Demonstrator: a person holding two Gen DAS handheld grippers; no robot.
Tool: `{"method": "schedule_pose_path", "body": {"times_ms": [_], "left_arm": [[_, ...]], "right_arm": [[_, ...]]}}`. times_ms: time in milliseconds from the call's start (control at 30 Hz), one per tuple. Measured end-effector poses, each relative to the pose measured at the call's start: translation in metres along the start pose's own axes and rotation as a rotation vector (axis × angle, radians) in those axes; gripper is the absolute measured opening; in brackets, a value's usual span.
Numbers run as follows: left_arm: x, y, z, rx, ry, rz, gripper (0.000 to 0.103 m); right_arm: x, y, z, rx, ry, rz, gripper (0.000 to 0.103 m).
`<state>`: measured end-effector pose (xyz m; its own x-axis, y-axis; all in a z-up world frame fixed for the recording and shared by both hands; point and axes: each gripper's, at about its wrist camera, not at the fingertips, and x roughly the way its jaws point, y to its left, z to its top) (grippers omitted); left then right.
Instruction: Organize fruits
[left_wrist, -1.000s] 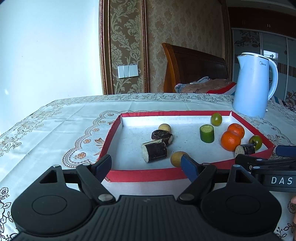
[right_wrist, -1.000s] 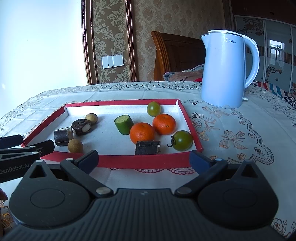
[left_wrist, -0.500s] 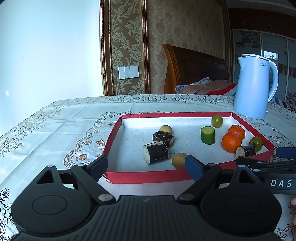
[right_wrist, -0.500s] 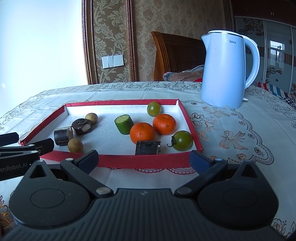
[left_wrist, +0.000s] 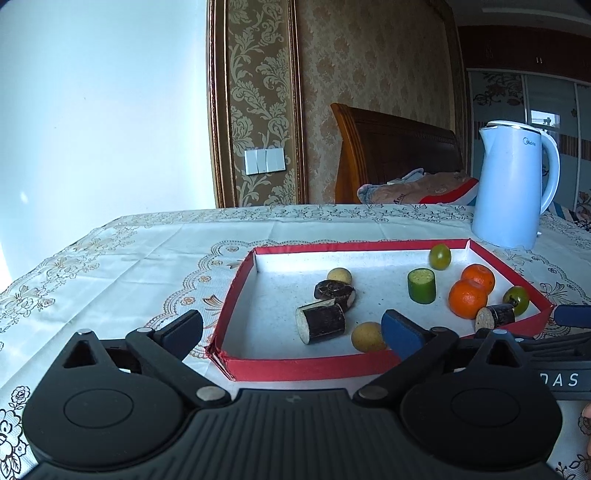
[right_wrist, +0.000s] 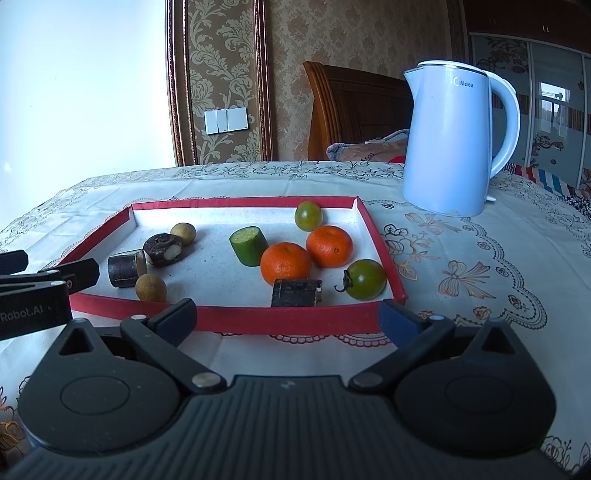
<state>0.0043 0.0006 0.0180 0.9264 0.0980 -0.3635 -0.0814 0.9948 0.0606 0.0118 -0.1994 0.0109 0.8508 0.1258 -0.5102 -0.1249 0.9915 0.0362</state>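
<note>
All fruits lie loose in the red tray (right_wrist: 236, 318), kinds mixed; both grippers (left_wrist: 291, 328) (right_wrist: 286, 317) hover with fingers apart, holding nothing.

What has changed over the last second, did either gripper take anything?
The left gripper pulled back and left a little, open and empty. The right gripper stayed put, open. Every fruit piece stayed in the red-edged tray; the kettle did not move.

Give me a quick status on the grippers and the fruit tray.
Left gripper open, empty, at tray's near edge. Right gripper open, empty, same. Fruit loose in red tray: two oranges, green tomatoes. Nothing blocking; kettle stands beyond tray.
</note>
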Motion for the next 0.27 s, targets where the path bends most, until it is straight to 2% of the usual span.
{"method": "schedule_pose_path", "body": {"times_ms": [100,267], "left_arm": [[-0.0027,-0.0013,-0.0001,0.013,-0.023,0.026,0.103],[-0.0060,0.0028,0.0001,0.000,-0.029,0.013,0.103]], "right_arm": [[0.0000,0.0002,-0.0001,-0.001,0.000,0.000,0.103],[0.0000,0.0001,0.0000,0.000,0.000,0.000,0.103]]}}
